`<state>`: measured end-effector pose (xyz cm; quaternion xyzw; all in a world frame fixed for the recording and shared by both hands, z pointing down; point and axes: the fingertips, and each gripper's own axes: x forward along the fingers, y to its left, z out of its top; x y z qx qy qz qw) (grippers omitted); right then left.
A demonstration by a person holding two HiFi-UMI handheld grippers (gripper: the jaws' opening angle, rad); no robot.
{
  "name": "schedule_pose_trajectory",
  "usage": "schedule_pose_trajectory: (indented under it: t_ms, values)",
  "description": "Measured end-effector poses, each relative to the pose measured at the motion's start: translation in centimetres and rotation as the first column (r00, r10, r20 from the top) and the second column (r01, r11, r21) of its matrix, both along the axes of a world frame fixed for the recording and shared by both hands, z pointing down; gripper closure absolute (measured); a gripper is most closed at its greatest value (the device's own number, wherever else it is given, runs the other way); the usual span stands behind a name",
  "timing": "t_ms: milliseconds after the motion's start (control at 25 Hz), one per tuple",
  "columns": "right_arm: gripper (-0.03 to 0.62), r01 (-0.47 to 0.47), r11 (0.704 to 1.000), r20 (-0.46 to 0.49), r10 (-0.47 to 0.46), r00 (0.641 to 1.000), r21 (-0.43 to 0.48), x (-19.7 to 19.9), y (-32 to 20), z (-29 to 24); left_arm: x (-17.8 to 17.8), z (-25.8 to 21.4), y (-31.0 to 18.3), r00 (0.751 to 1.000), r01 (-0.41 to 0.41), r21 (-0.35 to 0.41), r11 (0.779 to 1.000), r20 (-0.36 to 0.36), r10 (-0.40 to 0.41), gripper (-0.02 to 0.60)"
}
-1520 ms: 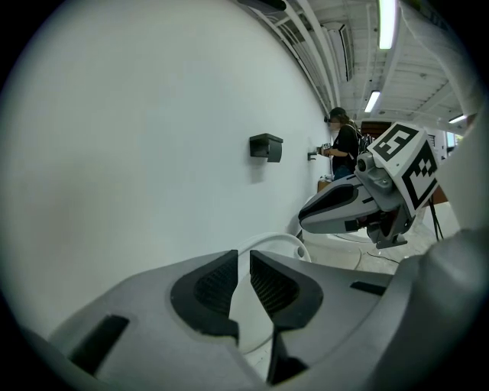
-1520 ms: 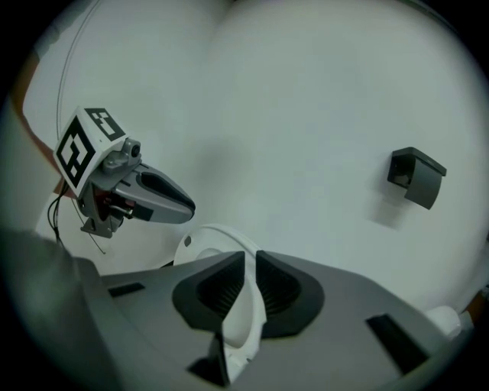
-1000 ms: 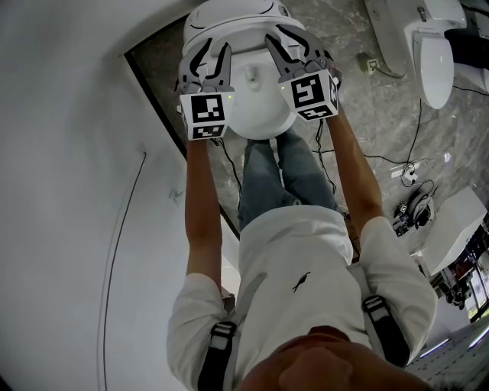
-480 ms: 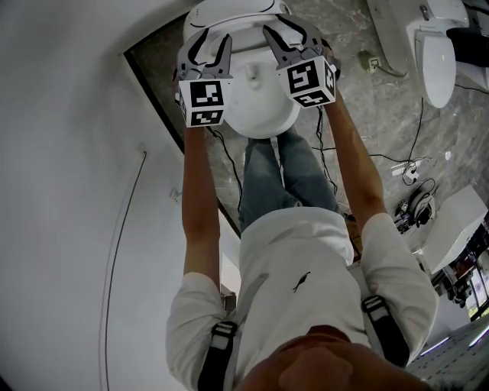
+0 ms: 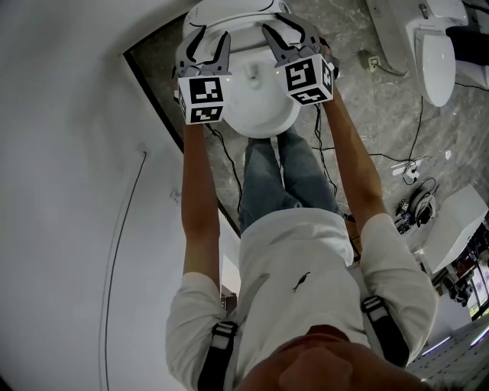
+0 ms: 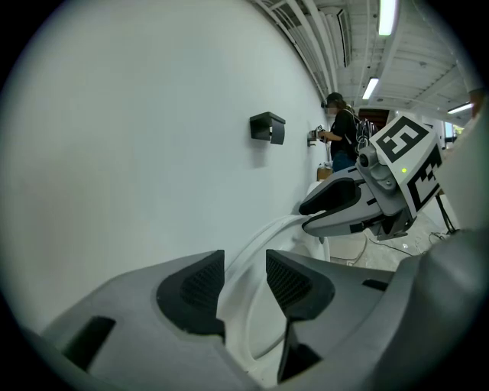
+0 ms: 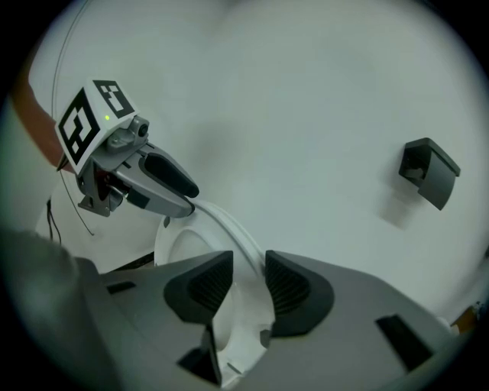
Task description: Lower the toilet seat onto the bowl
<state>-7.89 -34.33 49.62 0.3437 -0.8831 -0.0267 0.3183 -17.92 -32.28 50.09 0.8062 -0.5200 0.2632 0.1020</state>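
While both bare arms reach straight ahead from a white T-shirt (image 5: 298, 260) above blue jeans (image 5: 283, 176), the person holds one gripper in each hand at a white toilet. Each gripper carries a black-and-white marker cube (image 5: 202, 99) at its back.

The left gripper (image 5: 208, 40) sits at the left edge of the toilet seat (image 5: 260, 99), and the right gripper (image 5: 289, 30) sits at its right edge. Each gripper's own view shows its dark ribbed pads standing apart, with the seat's thin white rim running between them. Both sets of jaws have just been opening, so both claws are released, around the rim rather than clamped on it. On the left a gap shows on either side of the rim. On the right the rim passes close by one pad.

The seat is a pale oval between the two grippers, its broad face turned toward the person. The pictures don't show how far it stands off the bowl. Just behind it is the rounded white tank (image 5: 229, 11).

A plain white wall (image 5: 69, 153) runs along the left side, with a small black holder (image 6: 267, 127) mounted on it. Grey marbled floor (image 5: 359, 114) spreads to the right, crossed by thin black cables (image 5: 416, 168). A second toilet (image 5: 435, 53) stands well apart at the far right. Far down the wall, another person (image 6: 340, 134) stands facing it.
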Motion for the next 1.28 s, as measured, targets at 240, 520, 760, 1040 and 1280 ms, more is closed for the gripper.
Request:
schedule_pose_trajectory:
  t_ms: [240,520,760,1040,1280]
  values:
    - [0.492,-0.035,0.999,0.02,0.034,0.999,0.014,0.6,0.8,-0.5,0.0,-0.1,0.3,1.0,-0.008,-0.001,1.0,-0.001,0.008,0.41]
    - [0.5,-0.049,0.999,0.03,0.049,0.998,0.01,1.0,2.1,-0.8,0.5,-0.8,1.6,0.999,-0.052,0.005,0.999,-0.013,0.052,0.426]
    - [0.5,-0.063,0.998,0.027,0.063,0.998,0.021,0.8,3.8,-1.1,0.4,-0.9,3.5,0.998,-0.058,0.008,0.998,-0.022,0.058,0.426]
    - [0.5,-0.078,0.997,0.023,0.078,0.997,0.025,1.0,5.5,-1.1,0.5,-0.9,5.2,0.997,-0.074,0.012,0.997,-0.026,0.074,0.426]
    - [0.5,-0.091,0.996,0.028,0.09,0.996,0.022,1.5,7.2,-1.2,1.1,-0.9,6.9,0.996,-0.082,0.008,0.997,-0.03,0.082,0.426]
